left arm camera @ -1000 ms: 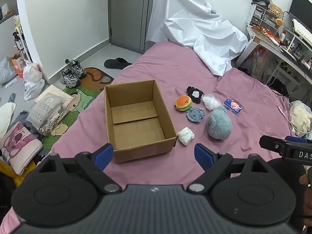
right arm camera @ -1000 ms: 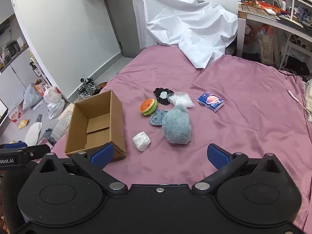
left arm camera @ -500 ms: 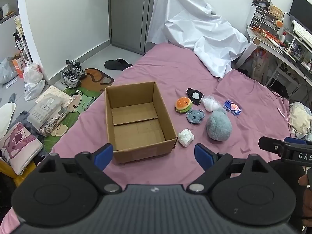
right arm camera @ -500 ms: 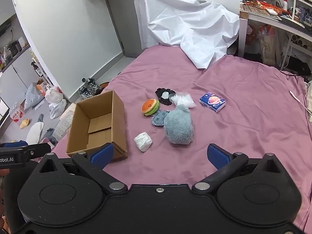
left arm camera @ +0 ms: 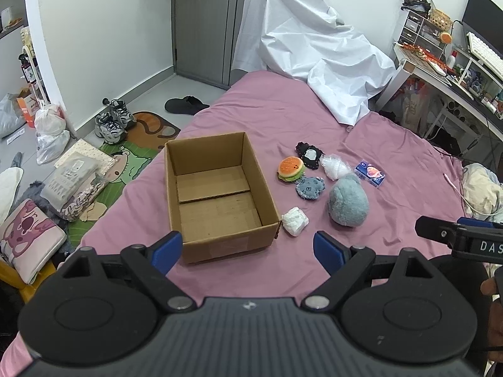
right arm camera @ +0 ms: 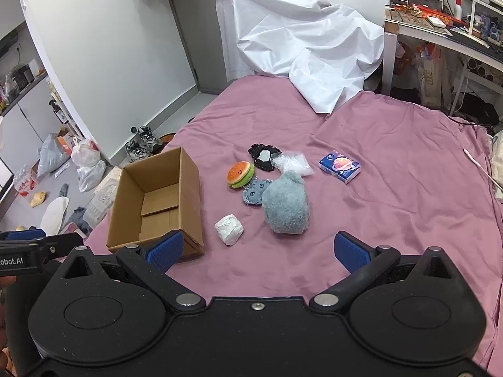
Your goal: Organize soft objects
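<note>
A plain brown cardboard box (left arm camera: 217, 194) sits on a mauve-pink bedsheet (left arm camera: 283, 116). At three o'clock from the box lie small soft things: a burger toy (left arm camera: 290, 169) with an orange bun and a green layer, a black frilly patch (left arm camera: 309, 155) with a pale grey centre, a blue denim patch (left arm camera: 309, 187), a clear whitish plastic bag (left arm camera: 334, 166), a fluffy grey-blue plush (left arm camera: 347, 202), a crumpled white wad (left arm camera: 294, 221) and a dark blue tissue pack (left arm camera: 370, 173) printed with a pink planet. At twelve o'clock, a white sheet (left arm camera: 308, 53) drapes over something. At nine o'clock, a green cartoon rug (left arm camera: 132, 160) lies on the grey floor.
</note>
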`<state>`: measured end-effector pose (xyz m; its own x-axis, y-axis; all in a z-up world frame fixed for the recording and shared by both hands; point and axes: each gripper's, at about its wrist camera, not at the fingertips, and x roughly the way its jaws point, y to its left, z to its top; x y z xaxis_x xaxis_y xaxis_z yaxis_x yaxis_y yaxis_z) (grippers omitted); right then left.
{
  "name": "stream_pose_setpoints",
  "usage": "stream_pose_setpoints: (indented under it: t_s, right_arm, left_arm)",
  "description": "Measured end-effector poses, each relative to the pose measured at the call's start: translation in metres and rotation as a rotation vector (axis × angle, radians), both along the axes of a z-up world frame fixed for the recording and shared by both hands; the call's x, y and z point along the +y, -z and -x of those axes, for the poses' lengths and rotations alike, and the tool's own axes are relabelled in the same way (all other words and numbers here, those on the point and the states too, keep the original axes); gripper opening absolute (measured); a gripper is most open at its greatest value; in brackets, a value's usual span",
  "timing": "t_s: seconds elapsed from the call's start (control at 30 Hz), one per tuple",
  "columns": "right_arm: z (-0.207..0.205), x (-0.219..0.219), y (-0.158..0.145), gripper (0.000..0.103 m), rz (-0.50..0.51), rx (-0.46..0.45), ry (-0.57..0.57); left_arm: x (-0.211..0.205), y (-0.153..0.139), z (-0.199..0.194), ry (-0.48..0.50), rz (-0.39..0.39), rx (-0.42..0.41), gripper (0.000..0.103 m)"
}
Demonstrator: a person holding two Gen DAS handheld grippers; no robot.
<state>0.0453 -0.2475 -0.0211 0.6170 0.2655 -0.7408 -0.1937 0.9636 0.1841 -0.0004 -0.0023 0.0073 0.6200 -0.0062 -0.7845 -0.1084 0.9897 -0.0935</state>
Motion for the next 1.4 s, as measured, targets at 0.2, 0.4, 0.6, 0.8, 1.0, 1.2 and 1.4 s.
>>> stream_pose_setpoints:
  t_s: [0.2,0.4,0.6,0.8,1.0,1.2,1.4]
  right_arm:
    - [0.0019,-0.001,-0.0013,0.103,-0.002,-0.01,-0.001]
    - [0.003,-0.0005,-0.0007,0.103,0.007,-0.013,-0.001]
    - [0.0034,-0.0018,-0.0047,0.103,-0.01,-0.015,-0.004]
    - [0.0037,-0.0037,-0.005,0.103,-0.011,-0.015,-0.001]
    - [0.0023,-0.0052,-0.0034,0.103,-0.008,-0.016,0.004]
    - [0.0024,-0.006,-0.0031,0.103,-0.01,-0.014,0.004]
    - [0.0027,-0.0054,-0.0032,0.103,-0.007,-0.014,0.003]
  left_arm:
    - [-0.0011,0.0022,0.0009,0.007,0.003,0.002,0.089]
    - [-0.0011,0.0031,0.0016,0.009,0.004,-0.001,0.089]
    - [-0.0011,0.0031,0.0018,0.008,0.006,-0.001,0.089]
    - [-0.0049,0.0022,0.0024,0.015,0.001,-0.005,0.089]
    - [-0.0065,0.0006,0.0013,0.013,0.0,-0.006,0.089]
    - [-0.0059,-0.001,0.0025,0.013,-0.003,-0.008,0.089]
    - [-0.005,-0.0019,0.0044,0.009,-0.001,-0.014,0.089]
